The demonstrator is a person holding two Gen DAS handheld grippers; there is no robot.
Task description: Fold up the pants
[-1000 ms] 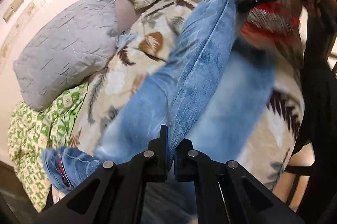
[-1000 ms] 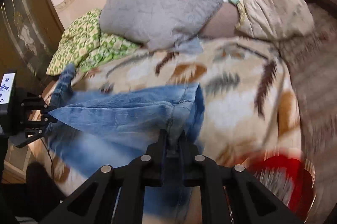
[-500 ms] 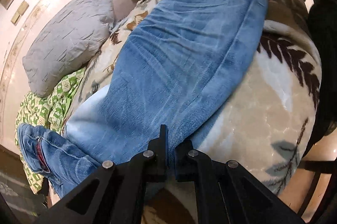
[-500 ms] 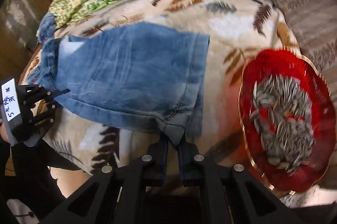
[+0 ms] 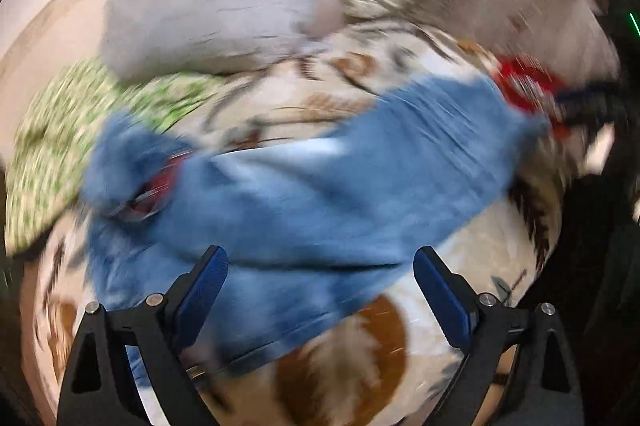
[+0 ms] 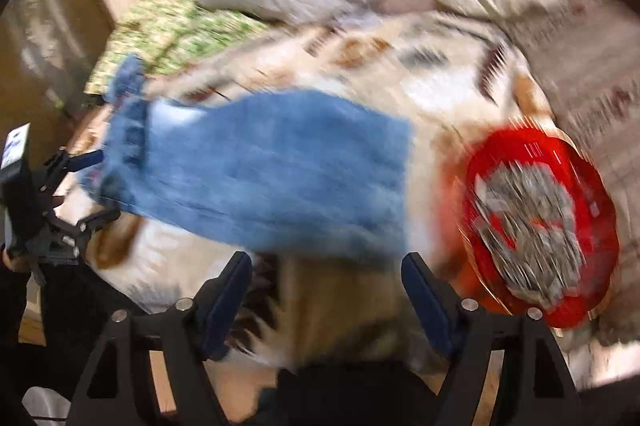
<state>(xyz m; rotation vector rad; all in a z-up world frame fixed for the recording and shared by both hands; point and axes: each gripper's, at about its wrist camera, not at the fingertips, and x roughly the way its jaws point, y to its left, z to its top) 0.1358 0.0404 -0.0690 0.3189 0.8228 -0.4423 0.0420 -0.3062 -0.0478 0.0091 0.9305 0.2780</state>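
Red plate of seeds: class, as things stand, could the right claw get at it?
Probably yes. The red plate lies uncovered on the blanket, just right of the right claw, whose jaws are opening with nothing between them. The jeans lie apart from it.

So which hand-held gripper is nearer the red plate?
Right. The right hand-held gripper sits just beside the red plate; the left hand-held gripper is across the jeans.
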